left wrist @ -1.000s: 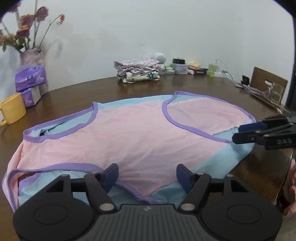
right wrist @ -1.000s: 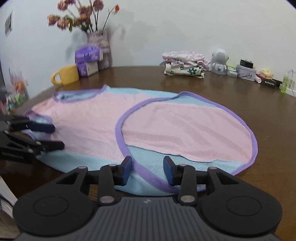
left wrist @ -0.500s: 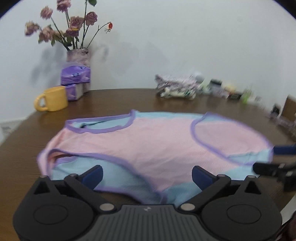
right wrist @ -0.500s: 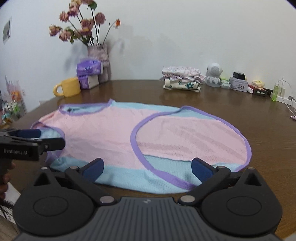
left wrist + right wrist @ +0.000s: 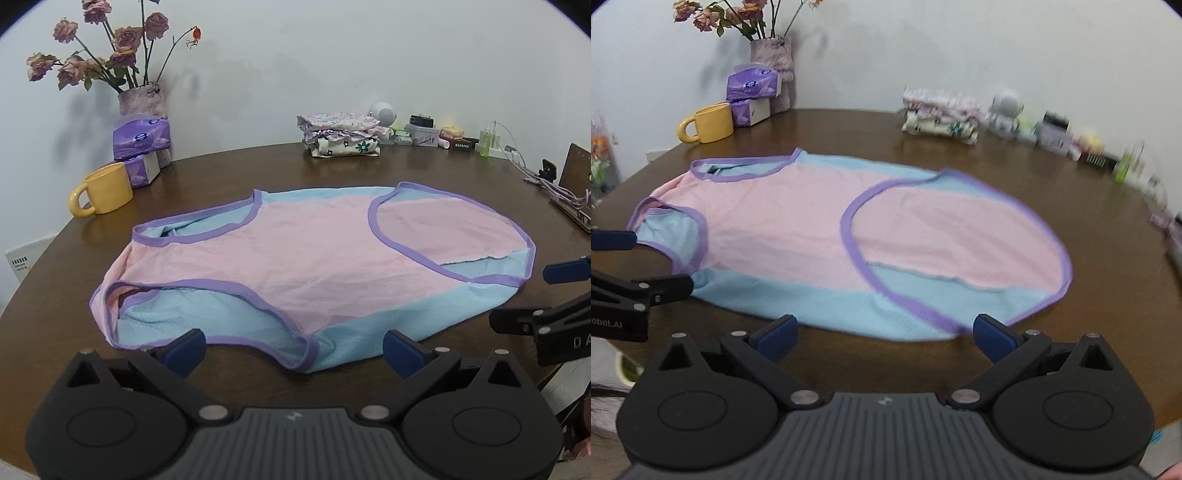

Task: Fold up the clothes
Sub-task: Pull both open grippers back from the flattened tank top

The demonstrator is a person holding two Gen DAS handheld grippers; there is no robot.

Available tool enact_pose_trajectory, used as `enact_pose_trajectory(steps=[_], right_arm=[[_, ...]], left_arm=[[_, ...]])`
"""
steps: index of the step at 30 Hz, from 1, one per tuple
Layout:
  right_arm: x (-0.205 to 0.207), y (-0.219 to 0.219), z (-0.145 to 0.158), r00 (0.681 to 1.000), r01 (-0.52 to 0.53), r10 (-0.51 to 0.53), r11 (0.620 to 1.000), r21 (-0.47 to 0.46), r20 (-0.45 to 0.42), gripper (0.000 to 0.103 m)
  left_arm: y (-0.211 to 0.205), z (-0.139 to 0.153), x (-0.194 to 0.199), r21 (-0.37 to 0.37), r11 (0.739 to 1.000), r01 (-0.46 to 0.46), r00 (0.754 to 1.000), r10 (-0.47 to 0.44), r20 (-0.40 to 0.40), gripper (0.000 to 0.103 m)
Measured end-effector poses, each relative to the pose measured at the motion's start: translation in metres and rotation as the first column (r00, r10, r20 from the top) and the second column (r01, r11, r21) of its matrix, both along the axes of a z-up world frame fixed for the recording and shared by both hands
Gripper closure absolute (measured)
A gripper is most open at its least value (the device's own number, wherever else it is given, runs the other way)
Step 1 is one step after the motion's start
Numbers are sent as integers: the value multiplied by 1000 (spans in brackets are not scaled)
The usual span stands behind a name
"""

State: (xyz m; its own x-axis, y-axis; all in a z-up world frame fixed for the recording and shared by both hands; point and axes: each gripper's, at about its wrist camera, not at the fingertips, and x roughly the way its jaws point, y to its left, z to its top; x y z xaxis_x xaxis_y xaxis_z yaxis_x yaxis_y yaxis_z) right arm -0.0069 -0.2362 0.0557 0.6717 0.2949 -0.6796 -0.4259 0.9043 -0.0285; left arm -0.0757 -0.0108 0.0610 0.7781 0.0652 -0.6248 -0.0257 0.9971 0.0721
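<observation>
A pink and light-blue sleeveless top (image 5: 310, 258) with purple trim lies flat on the round dark wooden table (image 5: 236, 173). Its right end is folded over onto the body (image 5: 945, 240). My left gripper (image 5: 293, 350) hovers open at the top's near edge, pads apart and pressing nothing. It also shows at the left edge of the right wrist view (image 5: 646, 264), beside the armhole. My right gripper (image 5: 885, 335) is open too, just short of the light-blue near edge, and appears at the right in the left wrist view (image 5: 535, 295).
At the back left stand a yellow mug (image 5: 103, 195), purple tissue packs (image 5: 142, 138) and a vase of dried roses (image 5: 142, 99). A stack of folded clothes (image 5: 341, 134), a white figurine (image 5: 1006, 110), small boxes and bottles line the back. Cables (image 5: 554, 188) lie at the right.
Both grippers opened wide, letting go of the top's near edge, and drew back and up from it. The top now lies still on the table.
</observation>
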Motion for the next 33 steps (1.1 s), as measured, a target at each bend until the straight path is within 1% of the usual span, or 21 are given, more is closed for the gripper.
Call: enact_pose_trajectory(steps=[1,4,8,12,23,33], right_arm=[[0,-2,-1,1000,3,-3,1000,11,-14,0],[-2,-5,-1,1000,16,-15,1000,24,-19,0],[-4,-9,-2,999,24,-23,999,40,-35,0],[-9,-12,-4,998,20,-17,998,56,-53,0],[-17,-16,-3,998,26,-21,997,68,-62,0],[-19,-17,-4,997,36,-30,996,78,-68,0]], left_arm=[[-1,0,-2,3,1000,-4,1000,4,4,1],[-1,1,-5,-16,1000,-10,1000,10,7,1],[5,-2,-9,-67,997,-29,999,28,-14,1],[9,-3,-13,-97,994,-48,999,46,-27,1],[8,-3,-21,-108,993,-48,999,45,-28,1],[11,-4,-26,-120,990,-73,997,70,-29,1]])
